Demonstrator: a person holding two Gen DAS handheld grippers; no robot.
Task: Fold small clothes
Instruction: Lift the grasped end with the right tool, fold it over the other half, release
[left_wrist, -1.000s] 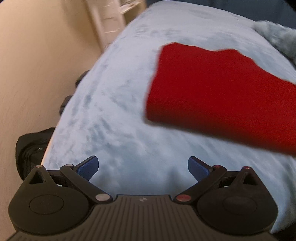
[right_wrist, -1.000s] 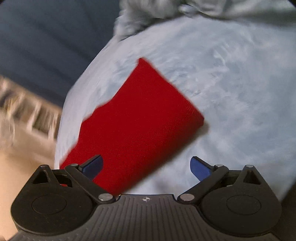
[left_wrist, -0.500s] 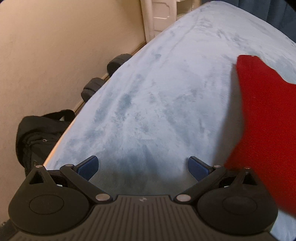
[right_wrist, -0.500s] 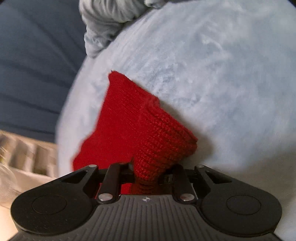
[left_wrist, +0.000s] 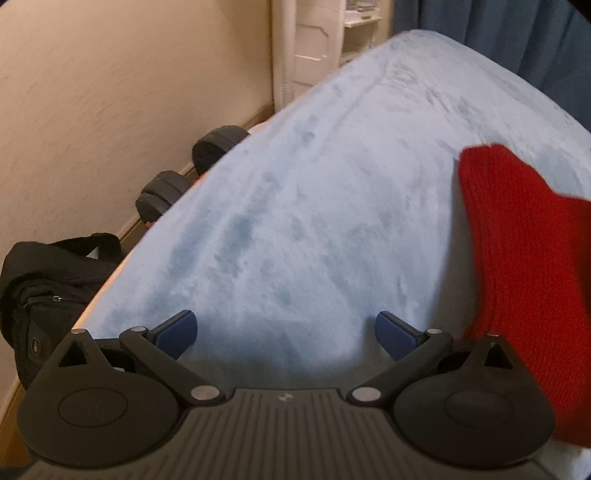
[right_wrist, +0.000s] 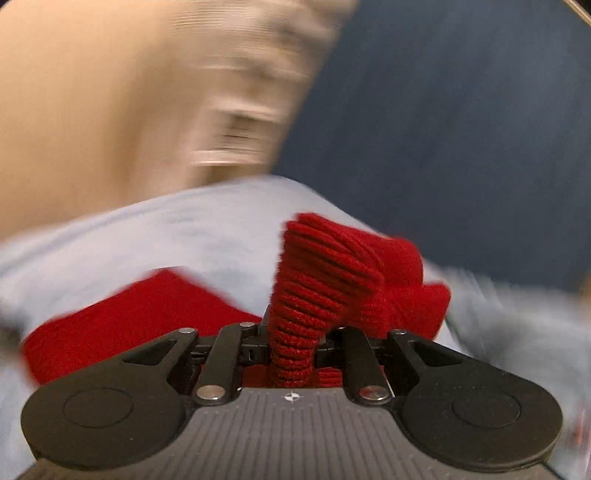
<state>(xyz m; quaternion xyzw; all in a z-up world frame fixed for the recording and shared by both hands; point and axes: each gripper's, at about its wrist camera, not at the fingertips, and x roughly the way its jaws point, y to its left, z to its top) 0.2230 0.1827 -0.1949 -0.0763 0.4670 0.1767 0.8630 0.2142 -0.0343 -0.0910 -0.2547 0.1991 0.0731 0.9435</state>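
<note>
A red knitted garment (left_wrist: 532, 258) lies on the pale blue fleece blanket (left_wrist: 314, 206), at the right edge of the left wrist view. My left gripper (left_wrist: 286, 334) hangs open just above bare blanket, left of the garment, with nothing between its blue pads (left_wrist: 177, 328). In the blurred right wrist view my right gripper (right_wrist: 291, 343) is shut on a bunched fold of the red garment (right_wrist: 325, 280), which stands up between its jaws. The rest of the cloth (right_wrist: 122, 321) trails down to the left on the blanket (right_wrist: 147, 236).
Beside the bed stand two black dumbbells (left_wrist: 192, 173) and a black bag (left_wrist: 40, 288) on the floor against a beige wall. A white cabinet (left_wrist: 317, 40) and a dark blue curtain (left_wrist: 517, 40) lie past the far end of the bed.
My right gripper shut on the edge of the red garment, then lifted it, rolling and swinging across the bed. My left gripper slid left off the garment and now stays still.
</note>
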